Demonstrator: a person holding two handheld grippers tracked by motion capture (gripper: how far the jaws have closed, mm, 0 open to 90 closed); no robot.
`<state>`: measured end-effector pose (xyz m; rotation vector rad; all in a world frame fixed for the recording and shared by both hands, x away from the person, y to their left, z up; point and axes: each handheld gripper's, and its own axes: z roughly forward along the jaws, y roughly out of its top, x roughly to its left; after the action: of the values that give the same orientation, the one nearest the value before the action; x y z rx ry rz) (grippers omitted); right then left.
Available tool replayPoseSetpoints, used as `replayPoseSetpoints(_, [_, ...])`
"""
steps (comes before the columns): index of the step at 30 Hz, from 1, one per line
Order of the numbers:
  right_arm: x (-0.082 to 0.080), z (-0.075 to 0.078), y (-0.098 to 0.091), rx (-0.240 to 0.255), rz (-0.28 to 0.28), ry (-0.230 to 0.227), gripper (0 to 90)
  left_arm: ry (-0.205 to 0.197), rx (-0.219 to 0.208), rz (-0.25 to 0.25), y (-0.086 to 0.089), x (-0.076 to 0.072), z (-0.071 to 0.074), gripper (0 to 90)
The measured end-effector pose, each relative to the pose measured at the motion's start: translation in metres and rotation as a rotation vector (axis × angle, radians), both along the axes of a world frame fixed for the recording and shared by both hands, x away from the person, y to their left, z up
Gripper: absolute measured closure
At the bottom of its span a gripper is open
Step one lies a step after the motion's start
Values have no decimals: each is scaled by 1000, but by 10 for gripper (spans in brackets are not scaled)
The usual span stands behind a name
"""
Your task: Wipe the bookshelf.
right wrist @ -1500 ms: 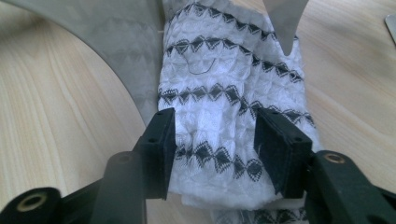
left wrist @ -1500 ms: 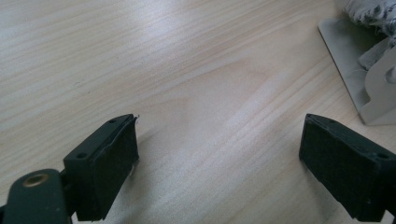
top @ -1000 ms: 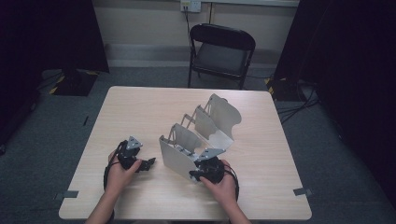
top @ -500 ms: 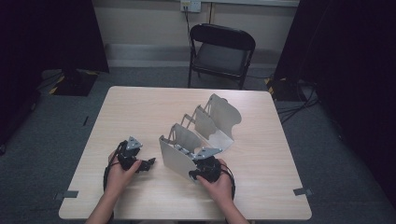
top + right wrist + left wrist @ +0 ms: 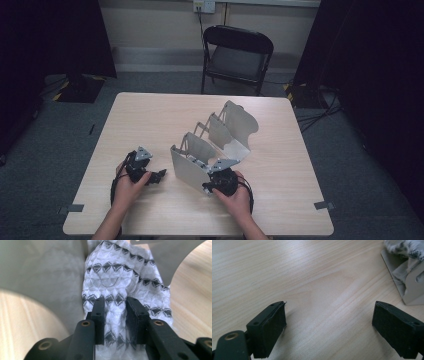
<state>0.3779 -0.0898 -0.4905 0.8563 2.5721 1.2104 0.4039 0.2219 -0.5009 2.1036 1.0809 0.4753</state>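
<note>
The white knitted cloth [image 5: 125,290] with black diamonds, in the grey divider rack [image 5: 212,145] toward the counter's near edge, is soft and light; right tongs [image 5: 115,322], just closing, pinch a fold, while left tongs [image 5: 332,327] gape empty.

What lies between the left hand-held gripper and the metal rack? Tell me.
Bare tabletop. In the high view, nothing sits between the left hand-held gripper and the metal rack; the left gripper view shows plain wood between its open jaws.

One table [image 5: 150,120], one chair [image 5: 237,52], one metal divider rack [image 5: 215,145], one patterned cloth [image 5: 120,285], two grippers.
</note>
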Motion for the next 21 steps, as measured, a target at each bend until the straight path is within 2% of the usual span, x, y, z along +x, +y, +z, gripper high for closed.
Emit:
replayPoseSetpoints(5, [-7, 1, -6, -9, 12, 6, 717, 0, -1, 0, 0, 0, 0, 115])
replayPoseSetpoints(11, [-21, 1, -24, -10, 25, 10, 721, 0, -2, 1, 0, 0, 0, 115])
replayPoseSetpoints(21, [-32, 2, -39, -27, 7, 28, 702, 0, -2, 0, 0, 0, 0, 115])
